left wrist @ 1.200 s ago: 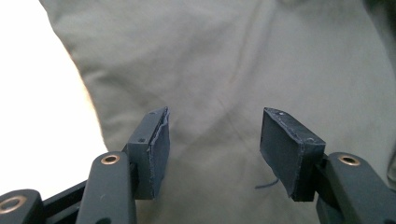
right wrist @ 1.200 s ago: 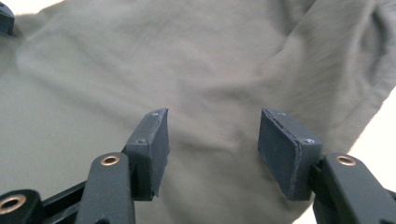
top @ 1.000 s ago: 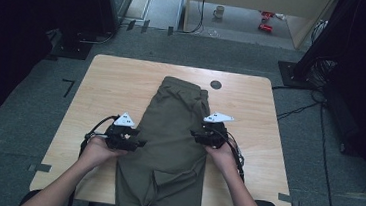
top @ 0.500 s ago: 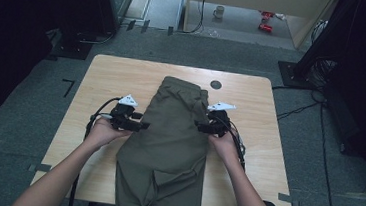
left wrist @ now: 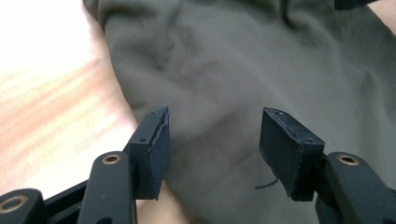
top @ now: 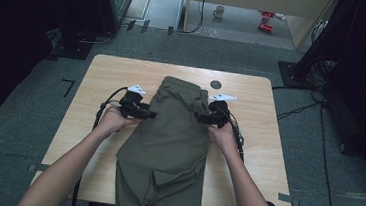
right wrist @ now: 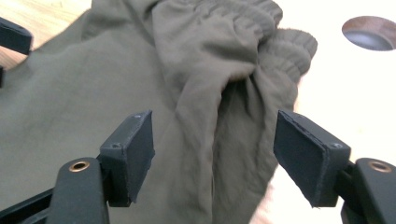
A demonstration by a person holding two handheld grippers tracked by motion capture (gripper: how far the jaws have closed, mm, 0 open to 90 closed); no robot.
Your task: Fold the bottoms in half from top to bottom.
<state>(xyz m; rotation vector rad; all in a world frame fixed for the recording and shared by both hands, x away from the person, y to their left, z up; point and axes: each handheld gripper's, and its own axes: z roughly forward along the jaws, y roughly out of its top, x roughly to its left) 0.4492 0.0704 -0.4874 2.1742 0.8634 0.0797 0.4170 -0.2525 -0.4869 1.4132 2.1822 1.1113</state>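
Flanking the olive trousers (top: 169, 147), left gripper (top: 151, 114) and right gripper (top: 199, 117), both released, level, pointing inward.

Olive-green pants (top: 169, 152) lie folded lengthwise down the middle of the table, elastic waistband at the far end, legs hanging off the near edge.

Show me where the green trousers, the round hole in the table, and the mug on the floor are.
green trousers (top: 167, 147): high view, middle of the cloth.
round hole (top: 216, 85): high view, its dark centre.
mug (top: 219, 12): high view, its body.
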